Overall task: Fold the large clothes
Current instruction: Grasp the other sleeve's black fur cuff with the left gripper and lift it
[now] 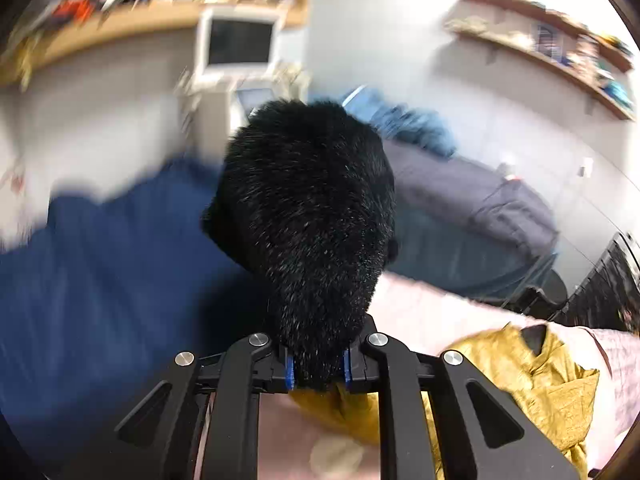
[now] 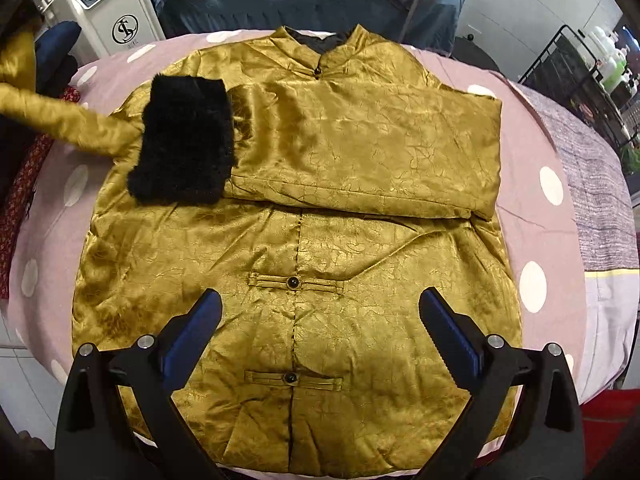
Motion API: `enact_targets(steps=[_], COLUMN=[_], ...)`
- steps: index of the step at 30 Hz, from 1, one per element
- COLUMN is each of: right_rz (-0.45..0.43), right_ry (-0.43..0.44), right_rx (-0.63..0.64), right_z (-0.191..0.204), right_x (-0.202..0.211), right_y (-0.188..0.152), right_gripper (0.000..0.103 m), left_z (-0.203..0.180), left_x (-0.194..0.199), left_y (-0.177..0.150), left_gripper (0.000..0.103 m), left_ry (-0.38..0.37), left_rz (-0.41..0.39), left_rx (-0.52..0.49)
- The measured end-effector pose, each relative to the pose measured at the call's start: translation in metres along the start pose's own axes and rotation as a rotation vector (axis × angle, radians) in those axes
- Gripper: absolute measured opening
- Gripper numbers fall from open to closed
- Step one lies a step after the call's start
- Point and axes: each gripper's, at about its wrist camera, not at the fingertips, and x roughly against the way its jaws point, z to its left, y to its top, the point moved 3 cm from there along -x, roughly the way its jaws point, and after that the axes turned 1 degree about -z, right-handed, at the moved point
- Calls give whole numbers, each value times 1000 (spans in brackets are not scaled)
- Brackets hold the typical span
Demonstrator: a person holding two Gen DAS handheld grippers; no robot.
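The left gripper (image 1: pixel 318 368) sits at the lower centre of its own view with its jaws drawn in tight on a black fur cuff (image 1: pixel 308 216), the blue pads pinching the fur at its near end while the rest of the cuff rises up through the middle of the frame. Below and to the right of that grip, gold fabric of the jacket (image 1: pixel 532 376) trails toward the lower right corner over a pink bedcover (image 1: pixel 432 308). The room behind is badly blurred; a dark blue mass fills the left side. The right gripper (image 2: pixel 320 320) hangs at the bottom of its view with jaws spread wide and nothing between them, above the jacket's button front. The gold jacket (image 2: pixel 360 264) lies flat across the centre of the frame on the pink, white-spotted bedcover (image 2: pixel 560 152), collar toward the top. One sleeve (image 2: pixel 360 148) is folded across the chest, its own black fur cuff (image 2: pixel 182 140) resting at centre left. The other sleeve (image 2: pixel 60 120) stretches away to the left edge, lifted off the bed. A white machine (image 2: pixel 112 12) stands at the upper left.
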Motion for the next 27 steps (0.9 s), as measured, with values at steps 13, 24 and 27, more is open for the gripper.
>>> enact_targets(steps=[13,24,27], right_rz=[38,11,23], right_ry=[31,71,62], right_rx=[-95,-245,-323], right_z=[-40,-123,-157], right_x=[-11,-11,-14], right_y=[-15,-23,-37], right_gripper=[97,97,97], left_z=[-26,-294,-369], left_x=[-9,0,-1], left_y=[-4,-55,-91], left_gripper=[15,15,16], left_ry=[22,-309,-380], left_rz=[54,50,86], left_rx=[-31,-363,-463])
